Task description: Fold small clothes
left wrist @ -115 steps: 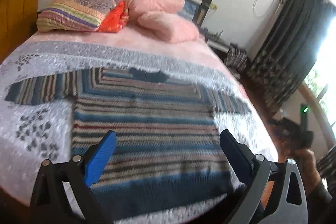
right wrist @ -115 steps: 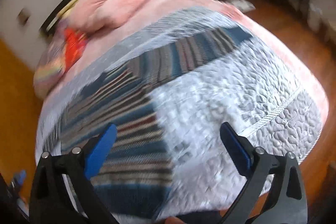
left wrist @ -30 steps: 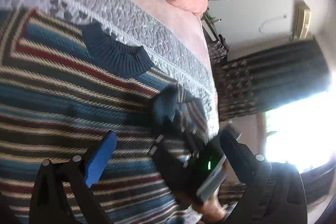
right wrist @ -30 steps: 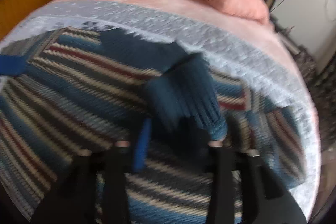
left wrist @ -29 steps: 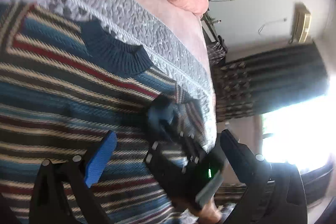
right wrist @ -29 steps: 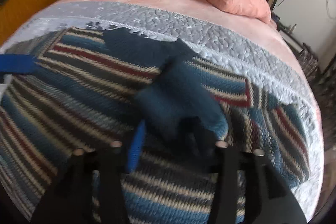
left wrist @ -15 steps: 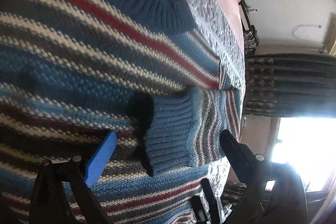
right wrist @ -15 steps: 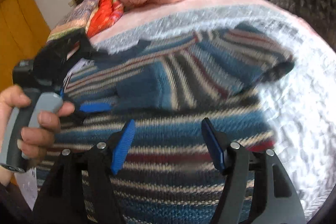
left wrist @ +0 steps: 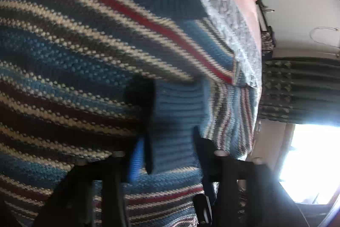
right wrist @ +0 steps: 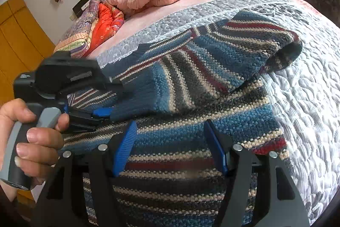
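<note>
We see daylight glaring white through the window point(left wrist: 308, 163), blowing out that corner. Our left view is motion-blurred; both bend at their dark edges.

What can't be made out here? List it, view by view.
- Left tool on the sleeve cuff: the left wrist view is motion-blurred, so whether it pinches the cuff is unclear.
- Sweater hem: right wrist view, covered by the right tool and cut off by the bottom edge.
- Other sleeve: right wrist view, the hand and left tool block that side.
- Window: left wrist view, overexposed.
</note>
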